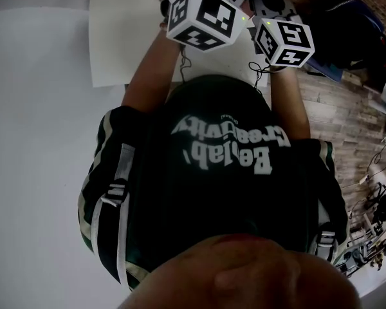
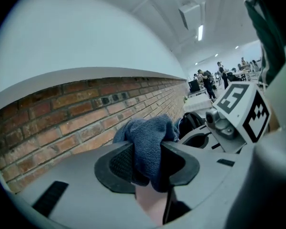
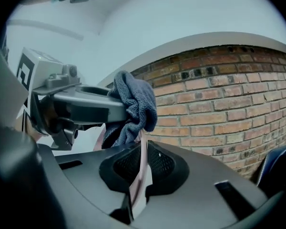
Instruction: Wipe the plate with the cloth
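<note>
A blue cloth (image 2: pixel 148 136) is bunched between the dark pads of my left gripper (image 2: pixel 148 165), which is shut on it. Just below the cloth shows a pinkish patch of the plate (image 2: pixel 150 201). In the right gripper view the plate (image 3: pixel 139 177) appears edge-on as a thin pale pink rim, clamped between the pads of my right gripper (image 3: pixel 142 170). The cloth (image 3: pixel 136 104) hangs right above that rim, touching it, carried by the left gripper's grey body. In the head view only the two marker cubes show, left (image 1: pixel 201 16) and right (image 1: pixel 284 40), close together above the person's chest.
A red brick wall (image 3: pixel 219 94) under a white wall stands close ahead. A white table surface (image 1: pixel 119 37) lies below the grippers. A dark bag (image 2: pixel 193 120) sits to the right, with people and desks far behind. Cables and clutter (image 1: pixel 373 205) cover the floor at right.
</note>
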Tool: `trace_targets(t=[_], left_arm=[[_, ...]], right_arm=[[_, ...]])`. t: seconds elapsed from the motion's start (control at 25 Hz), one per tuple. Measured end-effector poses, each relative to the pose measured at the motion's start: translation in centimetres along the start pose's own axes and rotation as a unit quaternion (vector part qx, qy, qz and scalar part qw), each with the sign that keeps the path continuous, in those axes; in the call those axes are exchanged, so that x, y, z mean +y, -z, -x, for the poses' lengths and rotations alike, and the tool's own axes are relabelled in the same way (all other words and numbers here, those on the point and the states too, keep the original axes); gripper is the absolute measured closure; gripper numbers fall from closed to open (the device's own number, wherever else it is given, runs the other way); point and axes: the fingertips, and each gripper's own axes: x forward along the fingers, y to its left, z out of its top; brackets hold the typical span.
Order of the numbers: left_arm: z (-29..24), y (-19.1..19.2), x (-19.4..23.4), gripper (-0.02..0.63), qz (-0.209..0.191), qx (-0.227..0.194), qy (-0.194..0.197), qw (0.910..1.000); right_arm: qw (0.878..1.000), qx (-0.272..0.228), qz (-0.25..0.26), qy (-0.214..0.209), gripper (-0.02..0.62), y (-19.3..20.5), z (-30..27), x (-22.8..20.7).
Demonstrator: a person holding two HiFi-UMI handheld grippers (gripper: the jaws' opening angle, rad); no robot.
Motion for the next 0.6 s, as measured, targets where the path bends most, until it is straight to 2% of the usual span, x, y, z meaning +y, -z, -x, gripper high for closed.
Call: trace_targets(t=[0.6], left_arm=[[2.4,1.3,5.5,0.479,0.041,0.007,-0.072,0.9965]], right_arm=[[0.999,-0.043,-0.002,-0.019,0.588,-1.8,0.1,0.1]])
